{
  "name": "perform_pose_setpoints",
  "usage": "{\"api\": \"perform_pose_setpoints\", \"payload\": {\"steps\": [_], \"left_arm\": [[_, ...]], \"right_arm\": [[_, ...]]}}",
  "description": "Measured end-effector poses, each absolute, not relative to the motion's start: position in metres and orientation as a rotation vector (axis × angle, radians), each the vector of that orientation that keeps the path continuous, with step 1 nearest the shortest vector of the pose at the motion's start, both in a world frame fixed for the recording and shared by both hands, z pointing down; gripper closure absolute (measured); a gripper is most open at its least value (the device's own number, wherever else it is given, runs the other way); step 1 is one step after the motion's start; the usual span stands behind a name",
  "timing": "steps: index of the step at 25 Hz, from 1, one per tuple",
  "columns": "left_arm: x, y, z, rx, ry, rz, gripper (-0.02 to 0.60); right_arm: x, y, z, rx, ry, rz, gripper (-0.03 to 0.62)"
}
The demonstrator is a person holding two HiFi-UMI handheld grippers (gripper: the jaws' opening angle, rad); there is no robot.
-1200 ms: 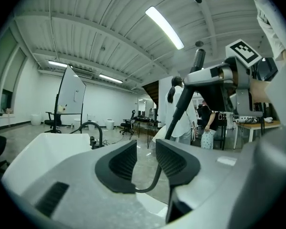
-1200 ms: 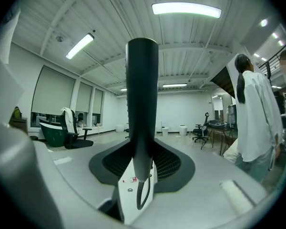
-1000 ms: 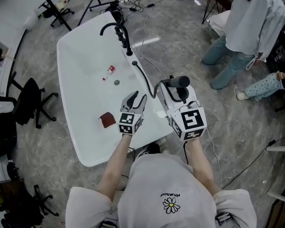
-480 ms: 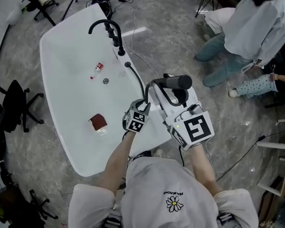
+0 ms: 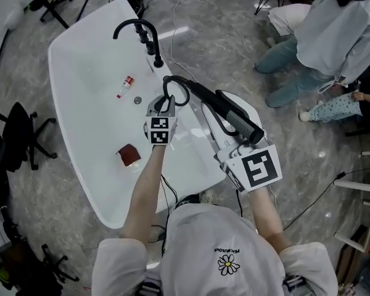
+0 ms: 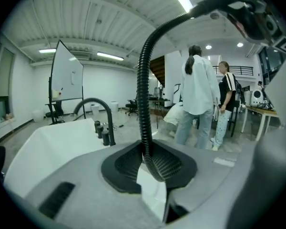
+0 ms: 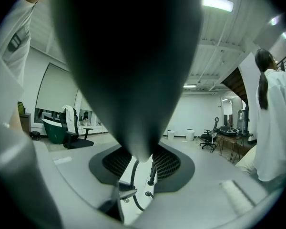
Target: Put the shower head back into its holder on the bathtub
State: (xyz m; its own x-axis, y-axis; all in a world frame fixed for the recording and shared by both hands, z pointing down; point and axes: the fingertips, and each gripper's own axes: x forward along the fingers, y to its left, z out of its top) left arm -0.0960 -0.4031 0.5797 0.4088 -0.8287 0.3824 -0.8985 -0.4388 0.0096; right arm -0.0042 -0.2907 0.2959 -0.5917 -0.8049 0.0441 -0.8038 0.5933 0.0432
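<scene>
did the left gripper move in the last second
Yes: the left gripper went up the tub rim toward the faucet, fingers closing on the hose.

Glossy white bathtub [image 5: 80, 91], smooth like enamel or acrylic, on a polished grey floor [image 5: 234, 36] with a marbled stone look. Its curved tap [image 5: 155, 48] looks like matt black metal. The shower head [image 5: 231, 113] is smooth matt black; its hose [image 6: 143, 94] is black and finely ribbed. The left gripper [image 6: 151, 173] has a matt grey plastic shell and black, cross-hatched pads [image 6: 126, 163]. The person's top [image 5: 222, 245] is soft pale cloth.
</scene>
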Motion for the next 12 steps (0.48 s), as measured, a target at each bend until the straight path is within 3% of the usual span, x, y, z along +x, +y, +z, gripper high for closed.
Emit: {"api": "perform_pose_setpoints", "payload": {"steps": [12], "left_arm": [[-0.149, -0.481, 0.421, 2.598, -1.864, 0.409, 0.52]], "right_arm": [[0.015, -0.275, 0.252, 1.506, -2.784, -0.09, 0.454]]}}
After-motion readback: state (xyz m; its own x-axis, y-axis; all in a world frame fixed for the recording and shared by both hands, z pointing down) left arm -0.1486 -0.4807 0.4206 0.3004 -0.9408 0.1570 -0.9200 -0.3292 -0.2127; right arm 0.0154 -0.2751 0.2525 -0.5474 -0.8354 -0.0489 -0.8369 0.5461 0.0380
